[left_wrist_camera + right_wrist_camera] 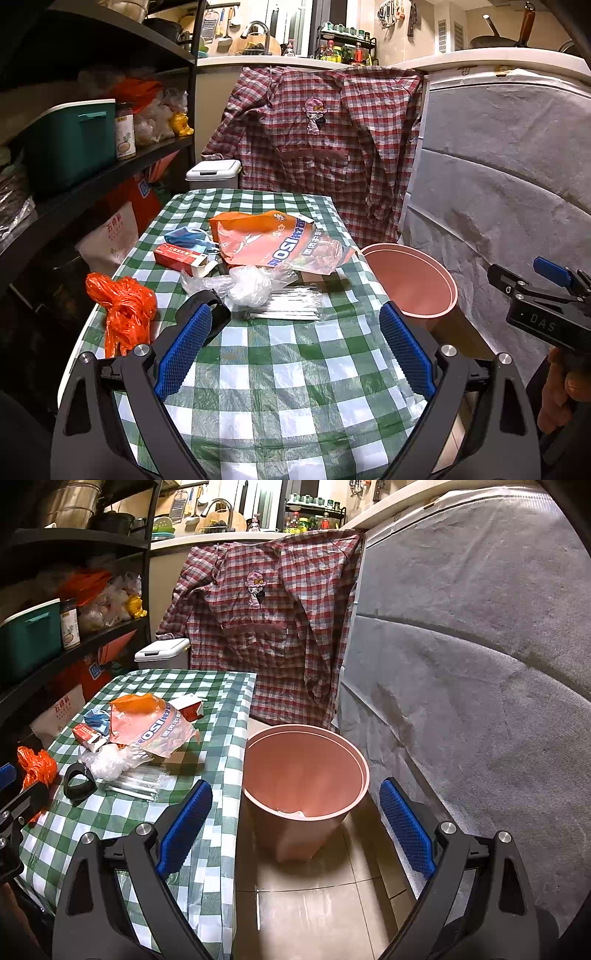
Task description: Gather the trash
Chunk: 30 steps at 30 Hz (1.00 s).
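A black metal shelving unit point(110, 158) stood at nine o'clock, holding a teal storage box point(70, 142). At twelve o'clock a red plaid shirt point(317, 147) hung below the kitchen counter point(258, 59), faucet point(256, 29) behind. Grey felt covering point(480, 664) filled three o'clock; beige floor tiles point(314, 904) gleamed under warm light.
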Each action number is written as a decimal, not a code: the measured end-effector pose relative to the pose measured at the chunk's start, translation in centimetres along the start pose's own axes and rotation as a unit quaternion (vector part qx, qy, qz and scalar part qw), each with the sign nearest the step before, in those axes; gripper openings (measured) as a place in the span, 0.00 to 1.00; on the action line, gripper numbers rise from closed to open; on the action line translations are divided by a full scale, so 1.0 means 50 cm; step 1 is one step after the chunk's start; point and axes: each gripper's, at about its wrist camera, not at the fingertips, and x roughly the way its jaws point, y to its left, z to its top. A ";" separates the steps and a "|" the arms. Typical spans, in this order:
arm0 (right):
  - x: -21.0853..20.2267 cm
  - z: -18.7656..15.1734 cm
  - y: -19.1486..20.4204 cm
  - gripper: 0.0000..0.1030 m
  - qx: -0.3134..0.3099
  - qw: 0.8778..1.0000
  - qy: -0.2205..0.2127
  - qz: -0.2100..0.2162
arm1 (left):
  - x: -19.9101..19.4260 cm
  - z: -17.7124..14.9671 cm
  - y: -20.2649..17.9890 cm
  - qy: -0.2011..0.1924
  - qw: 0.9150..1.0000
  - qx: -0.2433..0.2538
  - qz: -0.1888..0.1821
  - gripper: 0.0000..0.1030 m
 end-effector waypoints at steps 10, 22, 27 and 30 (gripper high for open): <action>0.000 -0.001 0.000 0.87 0.000 1.000 -0.001 0.000 | 0.000 -0.001 0.000 0.000 1.000 -0.001 0.000 0.87; -0.001 0.005 0.001 0.66 0.004 1.000 -0.009 0.009 | 0.006 -0.004 0.018 0.002 1.000 -0.010 0.018 0.79; -0.004 0.014 0.020 0.49 0.009 0.999 -0.029 0.035 | 0.018 -0.004 0.071 0.008 0.997 -0.040 0.066 0.67; -0.004 0.021 0.042 0.44 0.010 0.998 -0.037 0.058 | 0.028 -0.002 0.113 0.012 0.992 -0.068 0.103 0.63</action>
